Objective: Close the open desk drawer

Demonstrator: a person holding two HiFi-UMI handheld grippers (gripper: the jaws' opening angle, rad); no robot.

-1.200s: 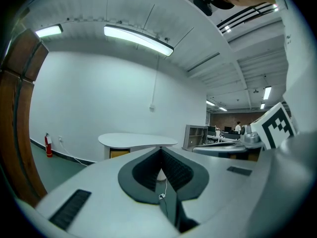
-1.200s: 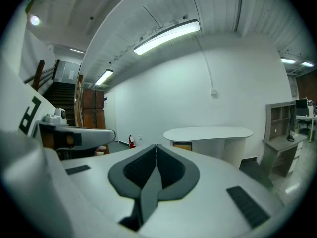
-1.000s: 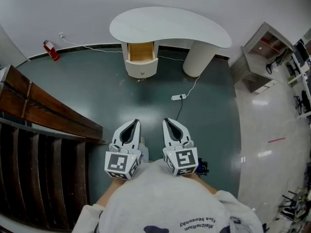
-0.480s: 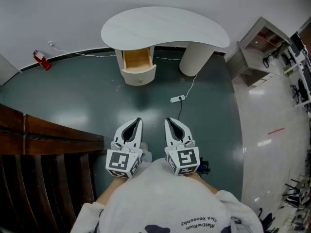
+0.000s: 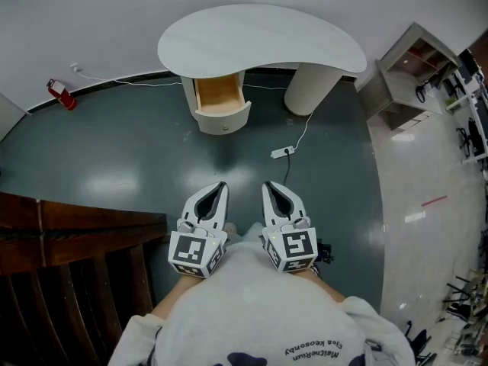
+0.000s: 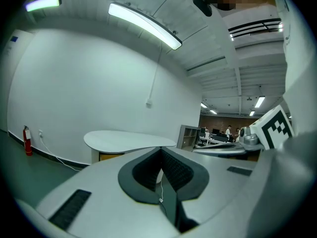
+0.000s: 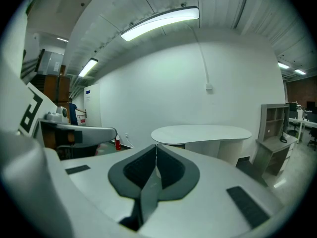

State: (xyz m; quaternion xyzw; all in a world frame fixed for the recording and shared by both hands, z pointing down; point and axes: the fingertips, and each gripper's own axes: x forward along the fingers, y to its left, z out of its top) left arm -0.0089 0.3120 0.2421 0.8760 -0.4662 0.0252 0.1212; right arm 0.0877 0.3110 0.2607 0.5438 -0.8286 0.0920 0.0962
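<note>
A white kidney-shaped desk [image 5: 259, 40] stands against the far wall. Its drawer [image 5: 222, 103] is pulled out, showing a wooden inside and a curved white front with a small knob. The desk top also shows ahead in the left gripper view [image 6: 129, 140] and in the right gripper view [image 7: 200, 133]. My left gripper [image 5: 220, 186] and right gripper [image 5: 269, 185] are held side by side close to my body, well short of the desk. Both are shut with nothing between their jaws.
A white power strip [image 5: 281, 152] with its cable lies on the dark green floor between me and the desk. A dark wooden bench [image 5: 69, 235] is at the left. A grey shelf unit [image 5: 400, 82] stands at the right, a red fire extinguisher [image 5: 59, 94] by the wall.
The desk and drawer have come slightly nearer and shifted in the head view as I moved across the floor. The wooden bench has slid lower left. Both grippers stay shut, side by side.
</note>
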